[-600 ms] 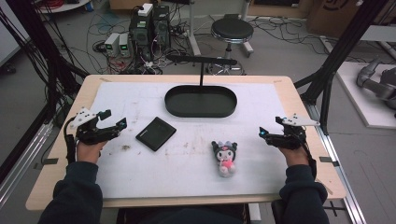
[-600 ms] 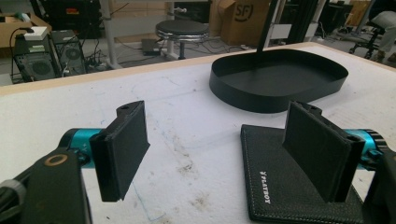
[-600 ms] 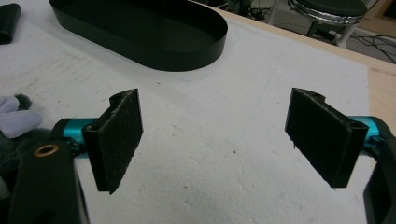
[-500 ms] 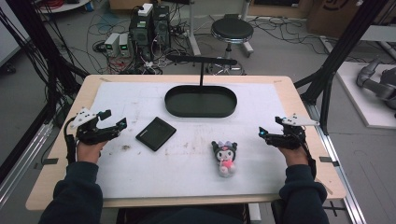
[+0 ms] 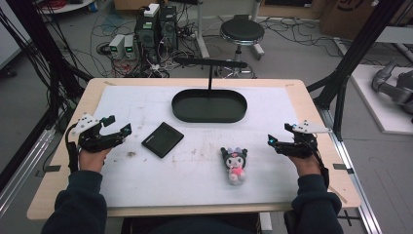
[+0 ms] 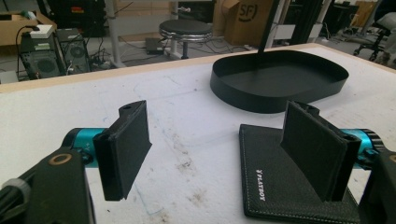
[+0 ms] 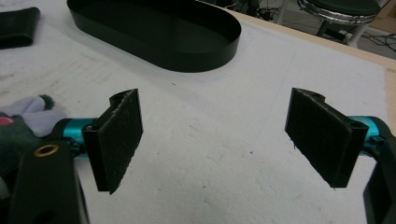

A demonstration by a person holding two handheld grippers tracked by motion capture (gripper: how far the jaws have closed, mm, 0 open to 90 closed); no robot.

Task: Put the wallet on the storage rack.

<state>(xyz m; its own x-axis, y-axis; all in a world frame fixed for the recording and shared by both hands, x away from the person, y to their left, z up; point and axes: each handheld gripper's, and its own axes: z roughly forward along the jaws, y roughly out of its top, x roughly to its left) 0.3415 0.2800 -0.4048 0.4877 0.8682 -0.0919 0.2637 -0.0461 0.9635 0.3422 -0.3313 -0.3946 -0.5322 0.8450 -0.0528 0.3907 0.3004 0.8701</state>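
The left gripper (image 5: 117, 126) rests at the left edge of the table (image 5: 63, 146), held in the person's left hand (image 5: 92, 157), with its jaws standing wide apart and nothing between them. In the left gripper view, the black wallet (image 6: 289, 177) lies flat on the white mat (image 6: 177, 121) just ahead of the right-hand jaw — part of it is hidden behind that jaw, and whether the jaw touches it cannot be told. The gap between the two jaws shows bare mat only. Beyond the jaws, farther along their line, stands the black oval tray (image 6: 280, 88), with a thin black post rising from its far side. The right gripper (image 5: 280, 135) rests at the right edge of the table, held in the person's right hand (image 5: 306, 163); its jaws are likewise spread wide and grip nothing. In the right gripper view, the plush toy (image 7: 23, 126) lies beside and behind the left-hand jaw, outside the gap — apart from the pad faces. The tray (image 7: 154, 32) lies ahead of these jaws, offset toward the left-hand one, and one end of the wallet (image 7: 18, 25) shows past it at the far left. In the high view, the wallet (image 5: 162, 139) lies near the left gripper's tips, the plush toy (image 5: 234, 165) lies near the right gripper's tips, and the tray (image 5: 209, 105) sits between and beyond both.
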